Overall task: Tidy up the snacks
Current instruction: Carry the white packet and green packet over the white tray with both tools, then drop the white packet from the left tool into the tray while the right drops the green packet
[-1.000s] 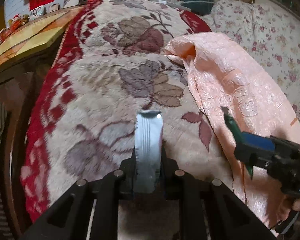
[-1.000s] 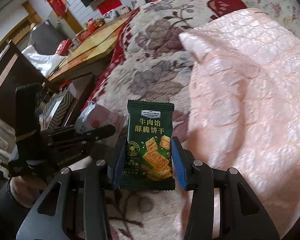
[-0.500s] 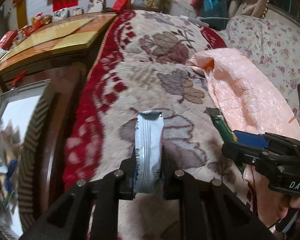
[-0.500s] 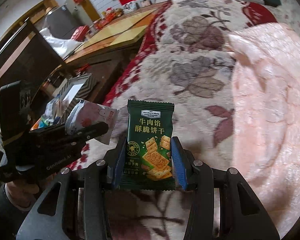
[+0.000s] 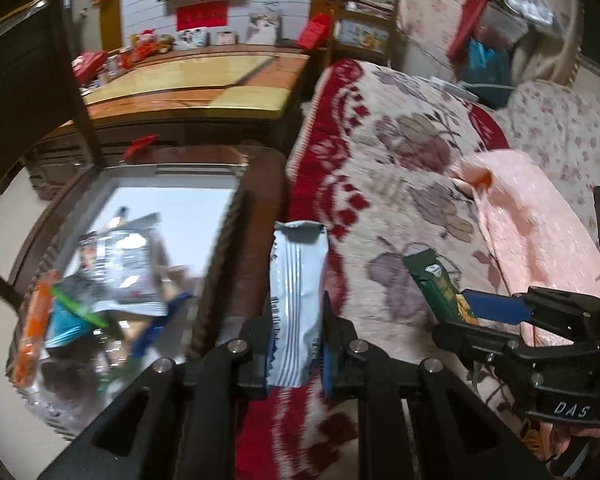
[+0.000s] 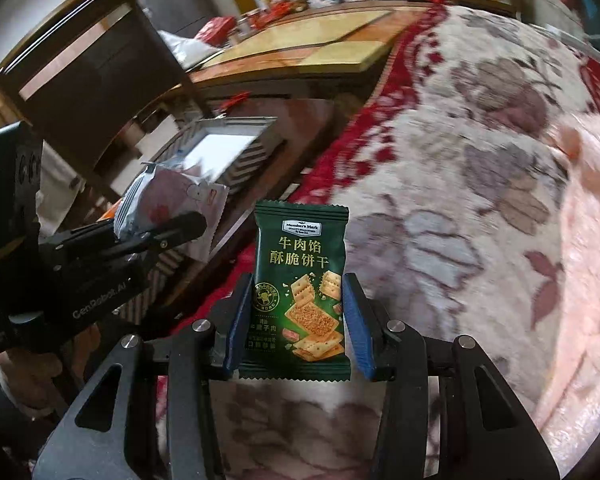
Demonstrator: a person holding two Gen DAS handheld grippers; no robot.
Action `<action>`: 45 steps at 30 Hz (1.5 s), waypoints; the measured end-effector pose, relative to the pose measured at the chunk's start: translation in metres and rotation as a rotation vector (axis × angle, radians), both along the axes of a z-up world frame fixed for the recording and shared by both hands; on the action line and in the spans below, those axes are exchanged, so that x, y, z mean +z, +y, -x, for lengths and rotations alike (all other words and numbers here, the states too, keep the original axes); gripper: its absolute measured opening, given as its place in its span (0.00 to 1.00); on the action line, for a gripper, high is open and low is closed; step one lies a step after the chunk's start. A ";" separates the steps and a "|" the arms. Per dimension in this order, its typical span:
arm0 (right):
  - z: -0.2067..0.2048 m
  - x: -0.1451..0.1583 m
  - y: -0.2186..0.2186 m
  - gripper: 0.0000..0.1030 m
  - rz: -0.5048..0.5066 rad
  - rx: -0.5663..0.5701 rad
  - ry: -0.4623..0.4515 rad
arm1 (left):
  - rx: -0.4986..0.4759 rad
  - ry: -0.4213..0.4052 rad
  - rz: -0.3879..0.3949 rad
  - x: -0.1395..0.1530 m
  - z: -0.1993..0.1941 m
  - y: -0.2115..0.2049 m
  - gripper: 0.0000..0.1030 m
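Observation:
My left gripper [image 5: 296,336] is shut on a white striped snack packet [image 5: 298,292], held upright above the red edge of the blanket. In the right wrist view that same packet [image 6: 168,208] shows pale with pink print in the left gripper [image 6: 176,228]. My right gripper [image 6: 298,316] is shut on a green cracker packet [image 6: 300,292] with Chinese lettering, its blue pads pressing both sides. The left wrist view shows the cracker packet [image 5: 436,288] edge-on at the right gripper [image 5: 460,312]. A box [image 5: 220,248] with a striped rim holds several snack packets, left of both grippers.
A floral red-and-cream blanket [image 5: 400,160] covers the bed, with a pink quilt [image 5: 532,216] on its right side. A dark wooden stand [image 5: 260,184] carries the box. A glossy wooden table [image 5: 196,84] and a dark chair [image 6: 92,76] stand beyond it.
Both grippers have swung left from over the blanket and quilt toward the bed's edge, each keeping its packet. The snack box has come fully into view on the left.

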State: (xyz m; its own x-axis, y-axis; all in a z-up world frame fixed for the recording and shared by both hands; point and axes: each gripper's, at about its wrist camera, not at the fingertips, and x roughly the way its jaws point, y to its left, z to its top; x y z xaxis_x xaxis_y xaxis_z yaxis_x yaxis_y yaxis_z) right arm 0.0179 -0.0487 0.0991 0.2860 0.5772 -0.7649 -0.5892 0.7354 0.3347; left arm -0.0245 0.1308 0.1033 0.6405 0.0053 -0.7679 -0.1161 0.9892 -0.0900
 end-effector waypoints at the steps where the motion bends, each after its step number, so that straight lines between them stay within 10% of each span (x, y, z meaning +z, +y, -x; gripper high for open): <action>1: 0.002 0.002 0.009 0.42 0.002 0.017 -0.004 | 0.012 -0.005 0.001 0.002 0.003 0.006 0.18; 25: 0.018 -0.007 0.207 0.42 0.090 0.338 -0.012 | 0.274 0.037 0.110 -0.022 0.051 0.141 0.18; 45: -0.029 -0.015 0.248 0.42 0.188 0.254 -0.126 | 0.318 0.046 0.096 -0.035 0.022 0.152 0.20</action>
